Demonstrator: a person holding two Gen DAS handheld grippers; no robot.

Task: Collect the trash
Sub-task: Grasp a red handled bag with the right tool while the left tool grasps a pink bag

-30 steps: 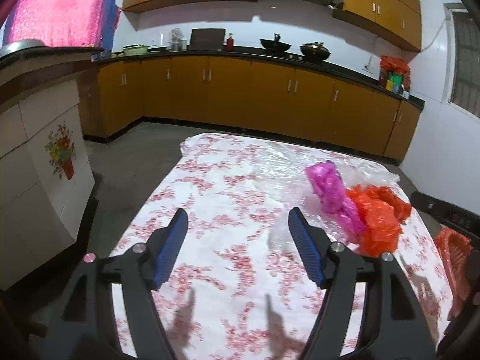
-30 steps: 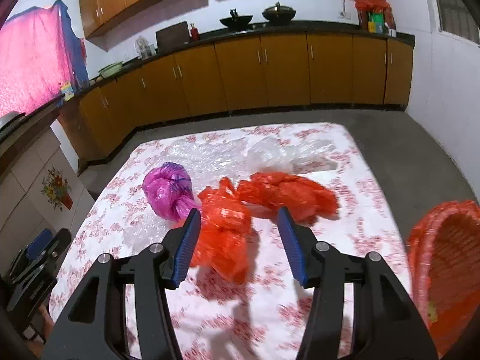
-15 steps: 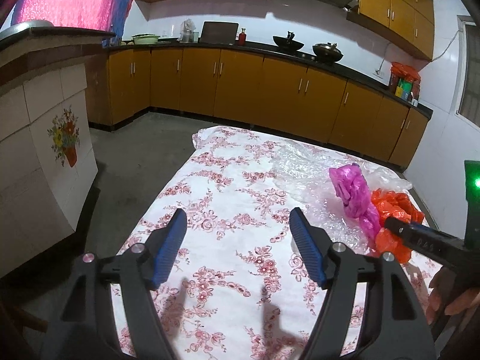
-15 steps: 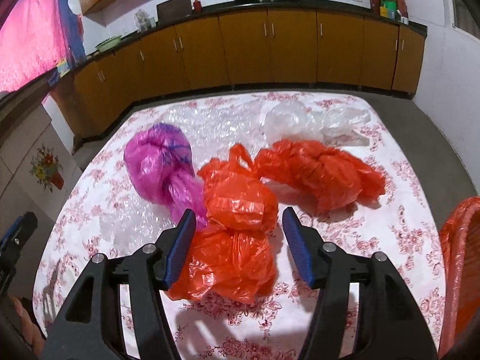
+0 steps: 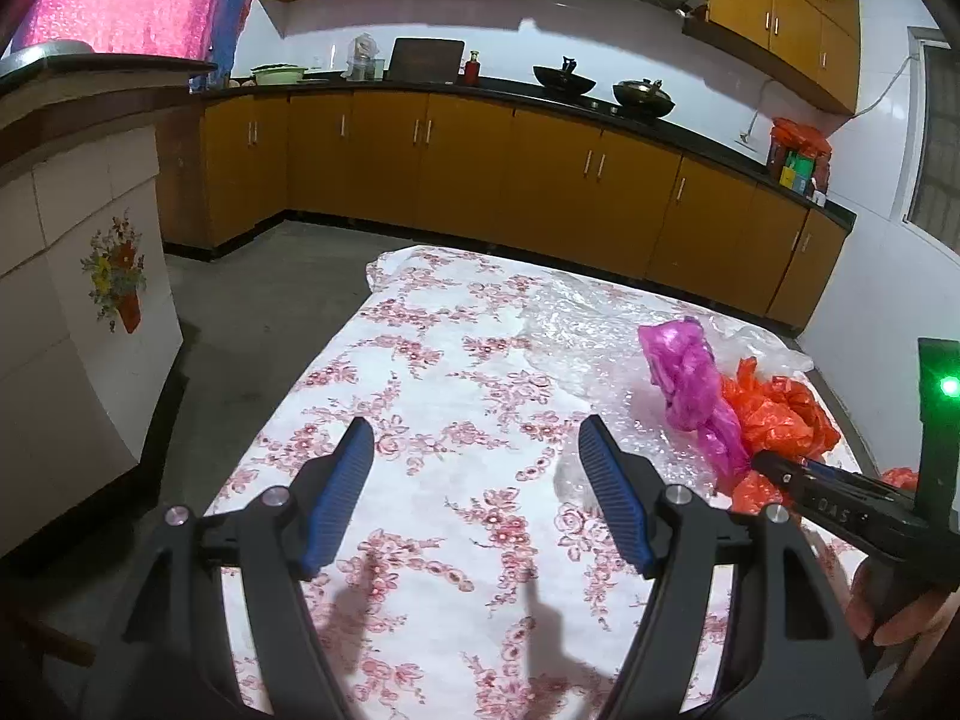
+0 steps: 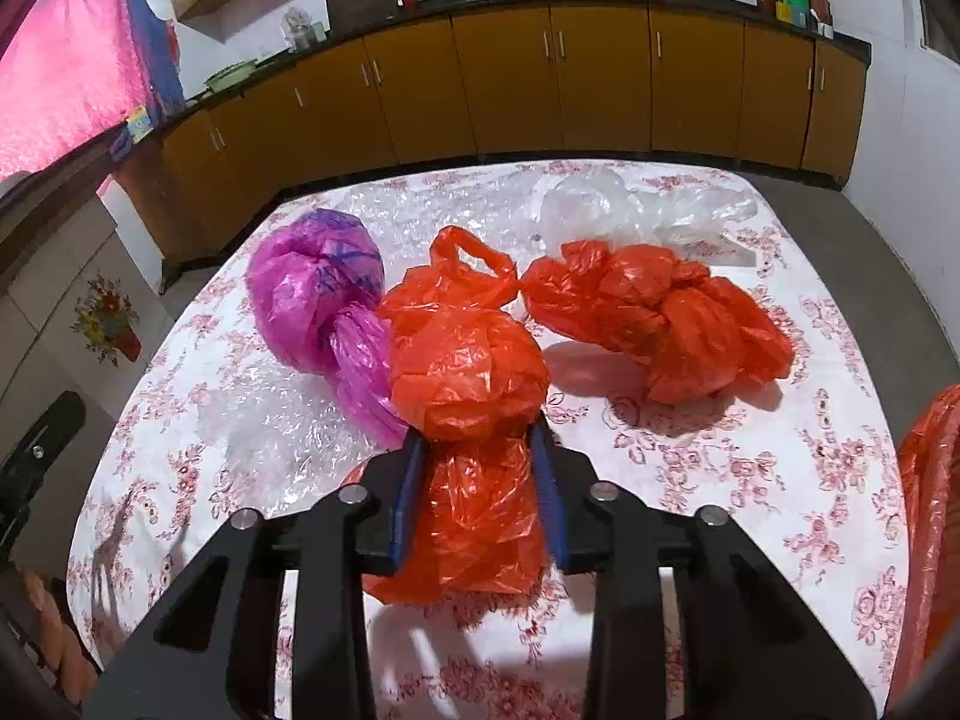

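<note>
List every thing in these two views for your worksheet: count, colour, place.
Knotted bag: one, orange, nearest, between the closing right jaws.
Second bag: one, orange, to its right.
Pink bag: one, to its left.
Clear plastic: crumpled, behind the bags.
Tablecloth: one, white with red flowers, under everything.
Basket: one, orange, right edge.
Cabinets: orange-brown, along the wall.
Woks: two, black, on the counter.
Left gripper: open, over bare cloth.
Right gripper: pads against the knotted bag.

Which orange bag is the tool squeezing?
The near orange bag, touching the purple bag. The right tool is closing its blue pads on it. The other orange bag lies farther back, untouched.
</note>
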